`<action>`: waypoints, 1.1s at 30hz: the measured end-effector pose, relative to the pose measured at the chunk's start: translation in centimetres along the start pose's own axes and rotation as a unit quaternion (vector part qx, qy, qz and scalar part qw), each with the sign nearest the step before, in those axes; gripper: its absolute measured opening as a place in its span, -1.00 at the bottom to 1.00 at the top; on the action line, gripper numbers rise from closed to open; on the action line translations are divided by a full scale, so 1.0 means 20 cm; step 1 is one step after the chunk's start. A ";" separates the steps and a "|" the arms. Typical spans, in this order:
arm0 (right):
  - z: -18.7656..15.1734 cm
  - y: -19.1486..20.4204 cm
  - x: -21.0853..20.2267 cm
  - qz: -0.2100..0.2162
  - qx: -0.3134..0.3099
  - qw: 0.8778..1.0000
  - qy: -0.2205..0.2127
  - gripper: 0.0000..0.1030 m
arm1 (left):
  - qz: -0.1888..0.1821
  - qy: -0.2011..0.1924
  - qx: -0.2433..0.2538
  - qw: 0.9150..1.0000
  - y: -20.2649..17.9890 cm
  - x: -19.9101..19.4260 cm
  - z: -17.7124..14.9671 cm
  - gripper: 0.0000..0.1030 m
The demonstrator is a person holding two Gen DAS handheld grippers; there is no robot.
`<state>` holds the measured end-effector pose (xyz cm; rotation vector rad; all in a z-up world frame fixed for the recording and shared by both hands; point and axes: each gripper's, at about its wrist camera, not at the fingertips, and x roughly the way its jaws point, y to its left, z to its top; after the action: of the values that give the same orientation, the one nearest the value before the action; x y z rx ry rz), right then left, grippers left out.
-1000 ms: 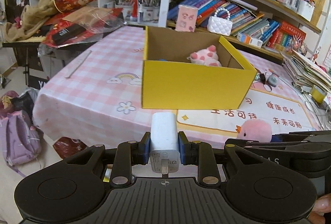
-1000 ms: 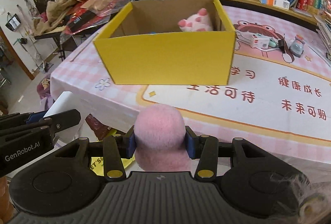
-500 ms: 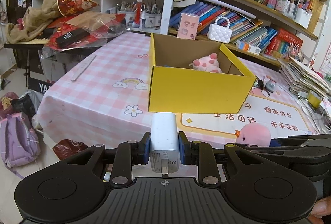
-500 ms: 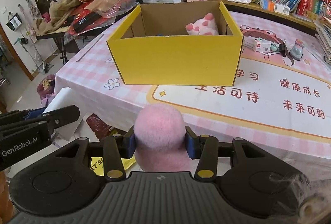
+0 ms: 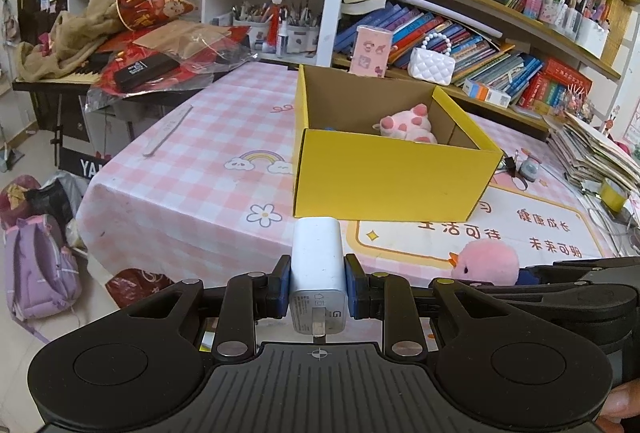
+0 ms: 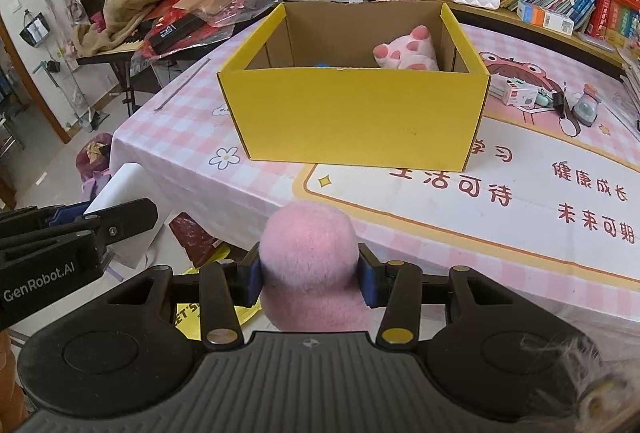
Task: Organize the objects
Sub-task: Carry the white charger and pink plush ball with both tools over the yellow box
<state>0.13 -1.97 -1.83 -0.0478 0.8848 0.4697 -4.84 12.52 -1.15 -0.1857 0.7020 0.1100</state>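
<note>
- Lower centre of the left wrist view: the left tongs (image 5: 317, 283) grasp a white charger block (image 5: 318, 269), blue pads pressed on both of its flanks, plug face toward the camera.
- Lower centre of the right wrist view: the right tongs (image 6: 311, 275) are clenched on a pink plush duck (image 6: 310, 253), its fuzzy body bulging above the pads; the left wrist view shows its orange beak at lower right.
- Both tongs hang short of the near edge of the tabletop (image 6: 192, 129), with floor below at lower left; the two tools sit side by side, close together.
- A band of bare pink checked cloth and a printed mat (image 6: 520, 189) lies between the tabletop's near edge and the yellow box (image 6: 356, 121).
- The yellow box stands open-topped at frame centre, its front wall facing the tongs; a pink-and-white plush toy (image 6: 408, 49) rests against its inner right wall, and the box's left half looks mostly unfilled.
- Right of the box, small items and a white carton (image 6: 518, 93) crowd the tabletop; left of it the cloth runs open to the edge.
- Bookshelves (image 5: 480, 33) close off the upper right behind the box.
</note>
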 end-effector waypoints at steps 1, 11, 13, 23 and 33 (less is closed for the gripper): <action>0.00 0.00 0.00 0.000 0.000 1.000 -0.001 -0.15 | 0.000 0.000 0.001 1.000 0.00 0.00 0.00 -0.52; 0.01 -0.02 0.00 -0.001 0.001 1.000 -0.001 -0.15 | -0.005 0.000 0.004 1.000 -0.02 0.01 0.01 -0.52; 0.01 -0.02 0.00 -0.001 0.001 1.000 -0.002 -0.15 | -0.005 0.000 0.004 1.000 -0.02 0.01 0.01 -0.52; 0.02 -0.03 -0.01 -0.002 0.001 1.000 -0.005 -0.15 | -0.009 -0.002 0.009 1.000 -0.04 0.01 0.01 -0.52; 0.04 -0.04 -0.04 -0.018 0.011 0.999 -0.025 -0.15 | -0.020 -0.019 0.030 0.999 -0.05 -0.01 0.07 -0.52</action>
<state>0.65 -2.87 -0.97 -0.0307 0.8379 0.4266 -3.97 11.86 0.12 -0.1401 0.6634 0.0538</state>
